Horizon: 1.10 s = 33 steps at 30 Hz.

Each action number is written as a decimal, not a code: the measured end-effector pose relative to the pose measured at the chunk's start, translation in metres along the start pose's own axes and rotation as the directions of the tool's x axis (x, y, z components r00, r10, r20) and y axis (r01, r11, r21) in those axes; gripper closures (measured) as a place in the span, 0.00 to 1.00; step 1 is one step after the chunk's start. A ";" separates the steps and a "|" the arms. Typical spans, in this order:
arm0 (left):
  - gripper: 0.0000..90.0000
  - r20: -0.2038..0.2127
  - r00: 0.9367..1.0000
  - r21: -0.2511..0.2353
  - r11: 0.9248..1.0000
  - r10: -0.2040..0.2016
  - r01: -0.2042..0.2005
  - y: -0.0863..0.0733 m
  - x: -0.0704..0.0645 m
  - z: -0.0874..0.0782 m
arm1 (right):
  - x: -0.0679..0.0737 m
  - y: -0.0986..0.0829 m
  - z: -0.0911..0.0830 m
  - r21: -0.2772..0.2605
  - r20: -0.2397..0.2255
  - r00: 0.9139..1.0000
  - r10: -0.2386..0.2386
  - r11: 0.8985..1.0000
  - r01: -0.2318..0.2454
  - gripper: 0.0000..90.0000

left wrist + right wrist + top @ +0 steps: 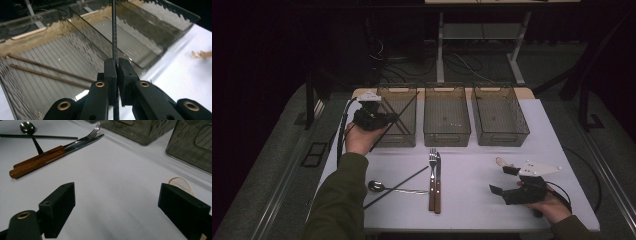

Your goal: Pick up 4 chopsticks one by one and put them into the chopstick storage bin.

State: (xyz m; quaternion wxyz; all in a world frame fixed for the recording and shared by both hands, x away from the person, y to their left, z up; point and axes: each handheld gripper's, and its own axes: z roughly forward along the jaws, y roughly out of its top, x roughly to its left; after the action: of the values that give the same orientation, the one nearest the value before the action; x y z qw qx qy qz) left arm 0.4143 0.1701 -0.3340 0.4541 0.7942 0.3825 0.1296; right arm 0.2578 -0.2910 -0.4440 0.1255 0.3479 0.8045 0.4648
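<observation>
1. The thin black chopstick (114,32) is pinched tight in the left gripper (373,118), above the left clear plastic bin (398,116) at 11 o'clock on the white table (492,185).
2. 2 brown sticks (47,71) lie inside that bin.
3. The right gripper (512,182) rests at 4 o'clock, jaws wide, holding nothing.
4. A wooden-handled fork and knife (435,182) lie at 6 o'clock.

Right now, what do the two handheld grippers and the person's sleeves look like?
The left gripper and the right gripper are matte black, with blocky rectangular fingers on arms with brass-ringed pivot holes. Each carries a pale grey three-cornered plate on top and trails a black cable. The long sleeves are dark olive green.
</observation>
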 end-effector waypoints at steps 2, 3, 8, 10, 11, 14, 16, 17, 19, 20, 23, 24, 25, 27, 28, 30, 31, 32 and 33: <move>0.95 -0.008 1.000 0.004 1.000 0.003 -0.002 0.006 0.004 0.003 | 0.000 0.000 0.000 0.001 0.000 1.000 0.001 1.000 -0.001 0.16; 0.95 -0.013 1.000 0.002 1.000 0.001 -0.001 0.009 0.006 0.005 | 0.000 0.000 0.000 0.001 -0.001 1.000 0.002 1.000 -0.002 0.16; 0.95 -0.029 1.000 -0.002 1.000 0.008 -0.008 0.024 0.013 0.013 | 0.000 0.000 -0.001 -0.006 0.000 1.000 0.007 1.000 -0.007 0.16; 0.95 -0.040 0.999 -0.006 1.000 0.008 -0.009 0.029 0.014 0.017 | 0.000 0.000 -0.002 -0.005 0.000 1.000 0.008 1.000 -0.008 0.16; 0.95 -0.047 0.999 0.000 1.000 0.014 -0.014 0.031 0.015 0.019 | 0.000 0.000 -0.002 -0.006 0.000 1.000 0.008 1.000 -0.008 0.16; 0.95 -0.061 0.998 0.002 1.000 0.012 -0.012 0.034 0.019 0.025 | 0.000 0.000 -0.002 -0.006 -0.002 1.000 0.006 1.000 -0.006 0.16; 0.95 -0.071 0.997 0.008 1.000 0.004 -0.004 0.034 0.023 0.030 | 0.000 0.000 -0.002 -0.006 -0.002 1.000 0.006 1.000 -0.006 0.16; 0.95 -0.078 0.997 0.011 1.000 0.002 -0.001 0.034 0.025 0.032 | 0.000 0.000 -0.001 -0.005 -0.002 1.000 0.006 1.000 -0.006 0.16; 0.95 -0.091 0.996 0.017 1.000 -0.003 0.005 0.032 0.028 0.037 | -0.001 0.000 -0.002 -0.005 -0.002 1.000 0.007 1.000 -0.007 0.16; 0.95 -0.104 0.995 0.021 1.000 -0.007 0.009 0.030 0.030 0.039 | -0.001 0.000 -0.002 -0.005 -0.001 1.000 0.008 1.000 -0.008 0.16; 0.95 -0.144 0.990 0.033 0.999 -0.002 0.007 0.027 0.035 0.044 | -0.001 -0.001 -0.002 -0.005 -0.002 1.000 0.009 1.000 -0.009 0.16; 0.95 -0.159 0.987 0.039 0.999 0.003 0.003 0.027 0.037 0.046 | -0.001 -0.001 -0.002 -0.005 -0.002 1.000 0.009 1.000 -0.009 0.16; 0.95 -0.170 0.986 0.038 0.999 0.002 0.005 0.026 0.038 0.047 | -0.001 -0.001 -0.002 -0.004 -0.002 1.000 0.008 1.000 -0.008 0.16; 0.95 -0.191 0.981 0.027 1.000 -0.003 0.008 0.025 0.041 0.048 | 0.000 -0.001 -0.002 -0.004 -0.004 1.000 0.009 1.000 -0.009 0.16; 0.95 -0.199 0.980 0.027 1.000 -0.005 0.011 0.024 0.043 0.050 | -0.001 -0.001 -0.002 -0.005 -0.004 1.000 0.008 1.000 -0.008 0.16; 0.95 -0.203 0.979 0.031 0.999 -0.014 0.021 0.021 0.047 0.052 | -0.001 -0.001 -0.002 -0.005 -0.004 1.000 0.009 1.000 -0.009 0.16; 0.95 -0.202 0.979 0.030 0.999 -0.026 0.033 0.020 0.049 0.054 | -0.001 -0.001 -0.002 -0.006 -0.004 1.000 0.008 1.000 -0.008 0.16; 0.95 -0.209 0.978 0.042 0.999 -0.018 0.028 0.019 0.050 0.055 | -0.001 -0.001 -0.002 -0.007 -0.005 1.000 0.008 1.000 -0.008 0.16; 0.95 -0.212 0.977 0.048 0.998 -0.020 0.030 0.017 0.050 0.057 | -0.001 -0.001 -0.002 -0.007 -0.006 1.000 0.008 1.000 -0.008 0.16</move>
State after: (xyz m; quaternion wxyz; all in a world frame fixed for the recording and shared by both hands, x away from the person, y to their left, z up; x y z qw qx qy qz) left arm 0.4881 0.1662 -0.3584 0.3921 0.7822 0.4417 0.1980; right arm 0.2572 -0.2931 -0.4436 0.1225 0.3494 0.8018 0.4691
